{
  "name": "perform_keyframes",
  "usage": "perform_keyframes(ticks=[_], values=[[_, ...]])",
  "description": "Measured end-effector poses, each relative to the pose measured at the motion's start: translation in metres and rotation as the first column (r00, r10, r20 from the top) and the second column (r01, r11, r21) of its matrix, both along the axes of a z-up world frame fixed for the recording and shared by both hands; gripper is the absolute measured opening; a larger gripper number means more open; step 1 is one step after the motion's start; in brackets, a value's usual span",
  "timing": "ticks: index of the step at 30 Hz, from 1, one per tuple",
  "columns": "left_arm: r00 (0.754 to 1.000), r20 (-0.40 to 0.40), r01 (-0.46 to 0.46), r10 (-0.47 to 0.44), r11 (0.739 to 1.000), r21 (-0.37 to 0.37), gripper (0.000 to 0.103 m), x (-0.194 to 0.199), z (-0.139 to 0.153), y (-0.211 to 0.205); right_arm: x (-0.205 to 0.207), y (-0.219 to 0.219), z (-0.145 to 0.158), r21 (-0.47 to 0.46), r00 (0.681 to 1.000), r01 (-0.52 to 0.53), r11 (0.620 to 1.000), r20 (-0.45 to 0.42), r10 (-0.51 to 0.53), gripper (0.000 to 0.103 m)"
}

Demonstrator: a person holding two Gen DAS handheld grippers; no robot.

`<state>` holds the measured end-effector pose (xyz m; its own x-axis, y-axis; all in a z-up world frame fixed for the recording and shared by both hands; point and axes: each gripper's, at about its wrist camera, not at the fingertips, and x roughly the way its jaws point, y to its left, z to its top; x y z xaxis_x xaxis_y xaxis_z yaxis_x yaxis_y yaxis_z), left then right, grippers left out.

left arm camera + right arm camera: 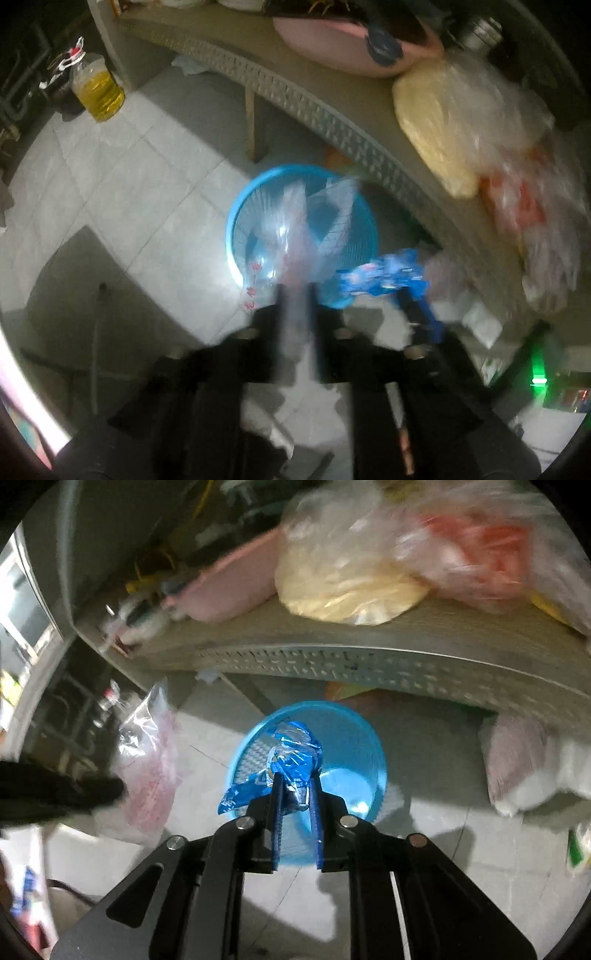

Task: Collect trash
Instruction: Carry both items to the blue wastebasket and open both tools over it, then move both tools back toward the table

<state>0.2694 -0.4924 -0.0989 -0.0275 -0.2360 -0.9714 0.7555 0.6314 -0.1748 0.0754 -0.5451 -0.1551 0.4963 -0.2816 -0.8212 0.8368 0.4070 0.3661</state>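
Left gripper (pixel 297 291): my fingers point down over the blue basket (pixel 236 206); a clear plastic bag (pixel 291 225) with red print runs between them. The picture is blurred, so I cannot tell whether the pads press on it.
Right gripper (pixel 295 779): my fingers stand a little apart with a blue wrapper (pixel 291 760) between them. The wrapper looks pinched at the tips, but I cannot tell for sure.
Blue basket: stands on the pale tiled floor (pixel 110 177), just beside the edge of the table (pixel 369 657), and is straight below both grippers.
Clear plastic bag: hangs above the basket's mouth in the left wrist view.
Blue wrapper: crumpled, over the basket's opening in the right wrist view.
Table: carries a pink tub (pixel 229 587), a bag of pale yellow stuff (pixel 343 590) and a blurred bag with red inside (pixel 476 554).
Floor, far side: an oil bottle (pixel 98 90) with yellow liquid stands well apart from the basket.
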Motion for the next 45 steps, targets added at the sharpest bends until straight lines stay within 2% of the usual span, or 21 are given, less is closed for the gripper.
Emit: perform_keyframes(ticks=[1, 2, 4, 7, 12, 14, 19, 22, 25, 28, 31, 36, 39, 42, 45], values=[[1.000, 0.007, -0.003, 0.003, 1.000, -0.011, 0.053, 0.003, -0.003, -0.006, 0.008, -0.004, -0.011, -0.004, 1.000, -0.008, 1.000, -0.030, 0.008, 0.031], [1.000, 0.018, -0.009, 0.010, 1.000, -0.016, 0.059, 0.003, -0.003, -0.008, 0.014, -0.009, -0.025, 0.004, 0.998, -0.010, 1.000, -0.062, 0.010, 0.039], [0.999, 0.038, -0.015, 0.016, 1.000, -0.022, 0.062, 0.004, -0.002, -0.008, 0.017, -0.014, -0.040, 0.015, 0.995, -0.006, 1.000, -0.096, 0.008, 0.039], [1.000, 0.018, -0.016, 0.017, 0.999, -0.038, 0.066, 0.006, -0.002, -0.005, 0.006, -0.019, -0.053, 0.029, 0.993, 0.024, 0.999, -0.114, -0.021, 0.041], [0.998, 0.066, -0.016, 0.022, 0.997, -0.079, 0.069, 0.006, 0.018, 0.012, -0.018, -0.018, -0.054, 0.033, 0.993, 0.056, 0.998, -0.107, -0.052, 0.042], [0.996, 0.087, -0.016, 0.026, 0.994, -0.109, 0.071, 0.005, 0.031, 0.021, -0.028, -0.010, -0.046, 0.021, 0.994, 0.051, 0.998, -0.101, -0.049, 0.042], [0.985, 0.168, -0.012, 0.048, 0.978, -0.208, 0.080, -0.008, 0.073, 0.056, -0.050, 0.020, -0.008, -0.029, 0.997, 0.014, 0.999, -0.070, -0.016, 0.044], [0.980, 0.186, -0.015, 0.068, 0.961, -0.276, 0.083, -0.017, 0.096, 0.082, -0.060, 0.038, 0.019, -0.071, 0.999, -0.004, 0.997, -0.046, 0.001, 0.055], [0.985, 0.164, 0.004, 0.060, 0.932, -0.363, 0.083, -0.033, 0.118, 0.118, -0.069, 0.062, 0.053, -0.137, 0.999, -0.045, 0.989, -0.036, 0.041, 0.067], [0.986, 0.163, 0.044, 0.025, 0.913, -0.405, 0.083, -0.054, 0.138, 0.154, -0.075, 0.088, 0.091, -0.235, 0.995, -0.103, 0.967, -0.037, 0.097, 0.081], [0.982, 0.189, 0.087, -0.002, 0.891, -0.445, 0.083, -0.077, 0.158, 0.192, -0.081, 0.114, 0.127, -0.339, 0.984, -0.175, 0.924, -0.040, 0.171, 0.096], [0.961, 0.268, 0.072, 0.068, 0.875, -0.479, 0.083, -0.110, 0.182, 0.267, -0.079, 0.137, 0.152, -0.360, 0.958, -0.285, 0.888, -0.093, 0.270, 0.097], [0.946, 0.287, 0.013, 0.153, 0.864, -0.503, 0.084, -0.122, 0.189, 0.317, -0.078, 0.150, 0.162, -0.372, 0.946, -0.324, 0.870, -0.113, 0.304, 0.097], [0.924, 0.298, -0.057, 0.240, 0.857, -0.513, 0.085, -0.129, 0.190, 0.360, -0.077, 0.166, 0.176, -0.360, 0.912, -0.399, 0.843, -0.060, 0.406, 0.097], [0.899, 0.293, -0.124, 0.326, 0.830, -0.544, 0.086, -0.133, 0.188, 0.405, -0.070, 0.180, 0.189, -0.338, 0.867, -0.466, 0.818, 0.009, 0.498, 0.097]])
